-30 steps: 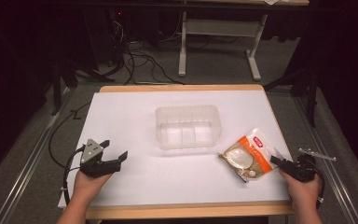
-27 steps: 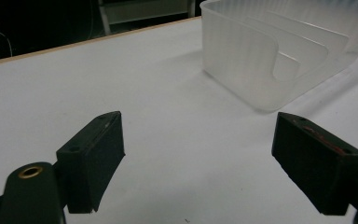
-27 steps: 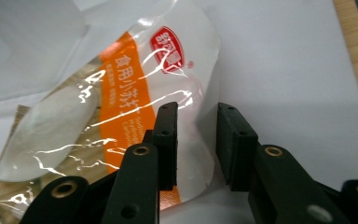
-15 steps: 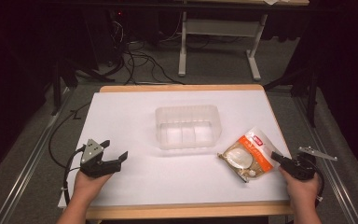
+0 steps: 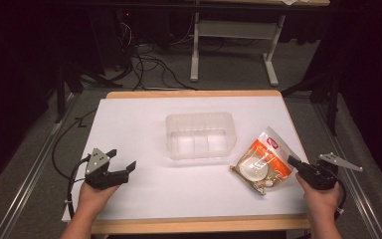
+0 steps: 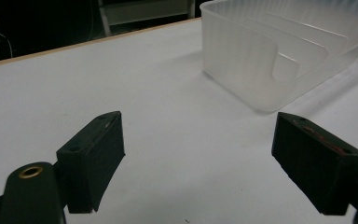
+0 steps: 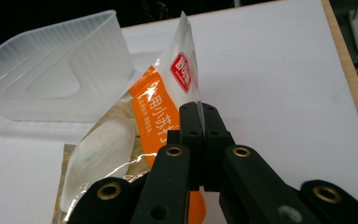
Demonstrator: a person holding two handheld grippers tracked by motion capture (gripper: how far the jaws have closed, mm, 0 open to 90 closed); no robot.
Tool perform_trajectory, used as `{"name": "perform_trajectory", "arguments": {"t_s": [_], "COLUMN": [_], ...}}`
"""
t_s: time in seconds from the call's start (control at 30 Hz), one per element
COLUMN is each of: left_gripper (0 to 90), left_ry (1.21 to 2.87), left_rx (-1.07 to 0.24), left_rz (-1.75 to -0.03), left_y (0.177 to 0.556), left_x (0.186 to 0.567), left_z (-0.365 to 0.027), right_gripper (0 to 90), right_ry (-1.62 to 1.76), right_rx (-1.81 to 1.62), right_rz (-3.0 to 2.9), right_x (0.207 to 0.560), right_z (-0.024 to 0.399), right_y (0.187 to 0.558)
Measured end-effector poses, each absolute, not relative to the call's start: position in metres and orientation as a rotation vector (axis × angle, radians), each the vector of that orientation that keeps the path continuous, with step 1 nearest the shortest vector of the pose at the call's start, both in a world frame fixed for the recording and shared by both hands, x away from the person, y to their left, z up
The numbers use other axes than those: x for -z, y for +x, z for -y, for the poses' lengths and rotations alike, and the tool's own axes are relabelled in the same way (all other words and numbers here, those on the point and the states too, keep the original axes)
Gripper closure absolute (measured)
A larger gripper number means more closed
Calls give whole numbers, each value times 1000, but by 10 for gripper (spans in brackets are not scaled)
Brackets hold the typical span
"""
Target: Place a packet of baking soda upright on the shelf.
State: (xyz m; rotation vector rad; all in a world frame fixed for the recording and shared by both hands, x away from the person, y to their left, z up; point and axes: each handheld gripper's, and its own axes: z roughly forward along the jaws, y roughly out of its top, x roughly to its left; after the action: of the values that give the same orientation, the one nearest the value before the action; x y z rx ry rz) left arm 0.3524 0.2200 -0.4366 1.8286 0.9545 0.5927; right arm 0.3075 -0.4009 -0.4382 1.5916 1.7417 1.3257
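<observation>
Snack packet (image 5: pixel 262 162), orange and clear with a pale round cake inside, lies on the white tabletop (image 5: pixel 144 124) just beside the clear plastic tub's (image 5: pixel 200 135) right end, its near edge pinched and tilted up by the closed right tongs (image 5: pixel 292 162). The grasp looks done; carrying it over and dropping it in remains. The tub is empty. Left tongs (image 5: pixel 122 160) rest open, holding nothing, well apart.

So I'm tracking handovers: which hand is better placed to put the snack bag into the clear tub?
Right. The right tongs are shut on the snack bag edge, beside the clear tub. The left tongs are open and hold nothing, far from the bag.
</observation>
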Motion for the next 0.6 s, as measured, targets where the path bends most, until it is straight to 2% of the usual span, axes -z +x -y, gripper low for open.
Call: {"name": "perform_trajectory", "arguments": {"t_s": [0.6], "left_gripper": [174], "left_ry": [1827], "left_rx": [-593], "left_rz": [-954], "left_y": [352], "left_x": [436], "left_z": [-220], "right_gripper": [900], "right_ry": [1410], "right_rx": [-1442], "right_rz": [-1694], "right_x": [403], "right_z": [378], "right_y": [293]}}
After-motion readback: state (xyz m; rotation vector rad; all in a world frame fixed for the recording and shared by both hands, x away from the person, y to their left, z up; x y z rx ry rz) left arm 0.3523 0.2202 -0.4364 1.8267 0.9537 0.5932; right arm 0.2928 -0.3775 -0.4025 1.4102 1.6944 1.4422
